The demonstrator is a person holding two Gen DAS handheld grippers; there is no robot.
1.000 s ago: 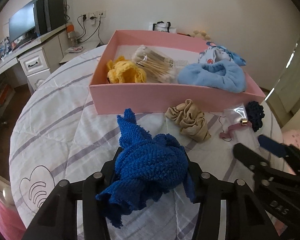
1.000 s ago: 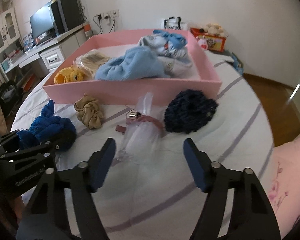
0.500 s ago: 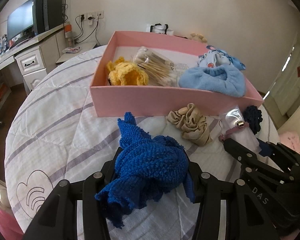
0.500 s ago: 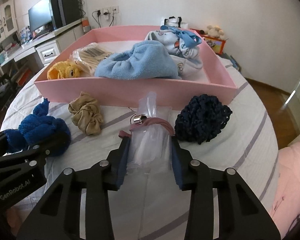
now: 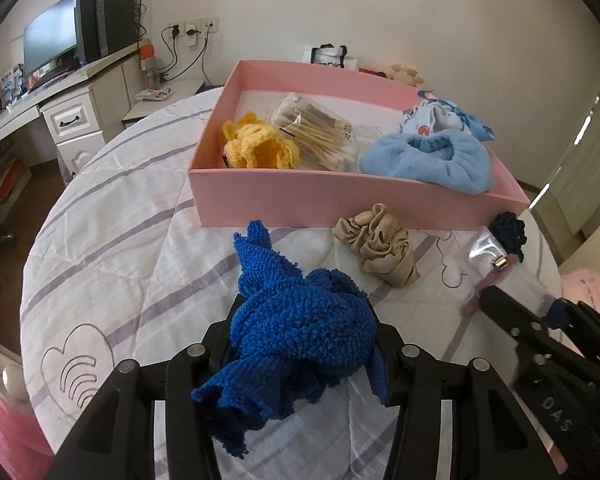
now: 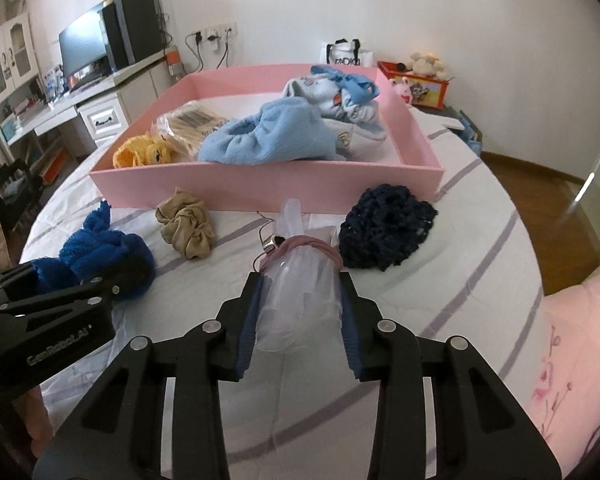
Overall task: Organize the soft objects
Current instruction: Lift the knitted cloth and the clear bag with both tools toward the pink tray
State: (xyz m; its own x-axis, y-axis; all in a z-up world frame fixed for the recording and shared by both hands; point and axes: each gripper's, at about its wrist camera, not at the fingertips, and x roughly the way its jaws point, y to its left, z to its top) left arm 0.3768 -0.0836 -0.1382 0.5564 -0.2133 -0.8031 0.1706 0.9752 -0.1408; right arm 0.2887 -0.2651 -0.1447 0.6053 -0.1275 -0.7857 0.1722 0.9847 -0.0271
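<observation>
Inside the pink box (image 6: 260, 188), a yellow knitted piece (image 6: 142, 154), a bag of cotton swabs (image 5: 312, 132), a light blue fleece piece (image 6: 268, 136) and baby clothes (image 6: 332, 96) are already placed. On the bed (image 6: 480, 248), in front of the box, a beige scrunchie (image 6: 186, 228) and a dark navy knitted piece (image 6: 386, 226) are left. The blue knitted cloth (image 5: 300, 324) is pinched in the left tool (image 5: 300, 344), and the clear plastic pouch (image 6: 300, 300) in the right tool (image 6: 300, 312). About half of the task seems done.

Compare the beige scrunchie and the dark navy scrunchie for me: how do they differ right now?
The beige scrunchie is smooth gathered fabric; the navy scrunchie looks knitted and open-meshed. The beige one is smaller, the navy one broader. The beige one lies left of the clear bag, the navy one right of it. Both lie loose on the bedspread, outside the pink box.
</observation>
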